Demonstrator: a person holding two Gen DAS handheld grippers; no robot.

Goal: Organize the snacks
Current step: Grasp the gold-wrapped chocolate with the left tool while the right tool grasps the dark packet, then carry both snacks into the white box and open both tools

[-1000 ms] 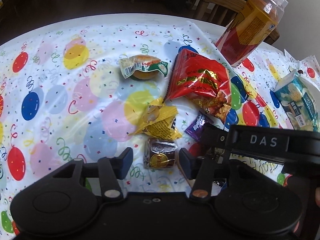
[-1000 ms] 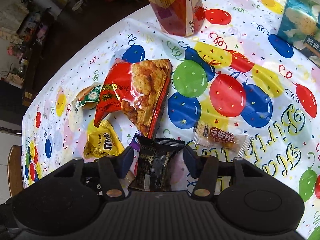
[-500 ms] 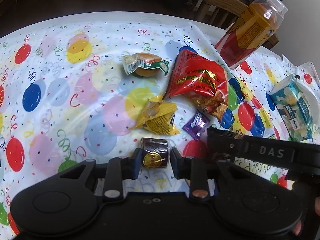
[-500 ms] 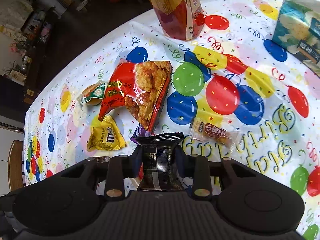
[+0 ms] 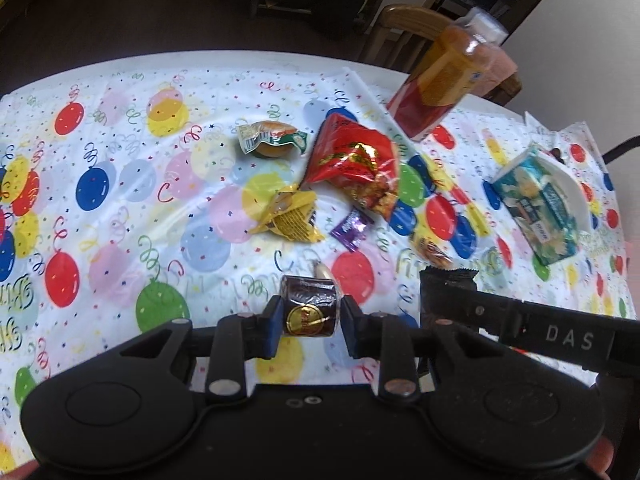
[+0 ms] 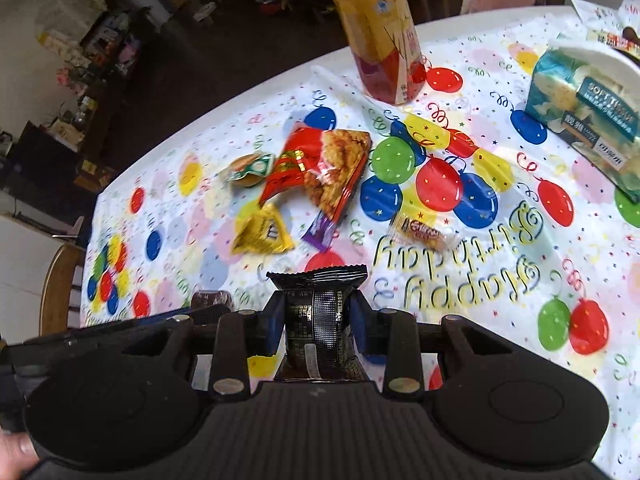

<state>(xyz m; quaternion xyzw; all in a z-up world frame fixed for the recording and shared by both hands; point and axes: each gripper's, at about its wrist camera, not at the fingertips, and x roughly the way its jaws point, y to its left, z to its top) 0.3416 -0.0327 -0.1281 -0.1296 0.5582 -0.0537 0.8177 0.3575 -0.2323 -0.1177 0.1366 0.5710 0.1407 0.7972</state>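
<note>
Left gripper (image 5: 308,318) now pinched on the brown round-wrapped sweet (image 5: 308,307), gold seal facing the camera; a second ago jaws stood wide with the sweet lying on the cloth between them. Sweet now looks raised off the balloon tablecloth (image 5: 120,184) (judging by the cloth blurring beneath, not certain).

Right gripper (image 6: 316,320) likewise clamped on the black foil snack packet (image 6: 318,312), crimped top edge poking out ahead of the pads; a second ago spread around it. Both picks done at once, both grippers side by side at the near edge.

Left on the cloth further out: purple candy wrapper (image 5: 352,229), yellow M&M's bag (image 6: 262,236), small clear-wrapped bar (image 6: 424,234), red fried-snack bag (image 6: 320,172), green-lidded jelly cup (image 5: 272,142). Unchanged since a second ago.

Beyond: juice bottle (image 6: 380,36), soft tissue pack (image 6: 588,120), wooden chair (image 5: 412,28).

Meaning: grasp phase closed, carry phase next. No bin or tray visible in either view, so drop-off spot unknown. Five items pending.
</note>
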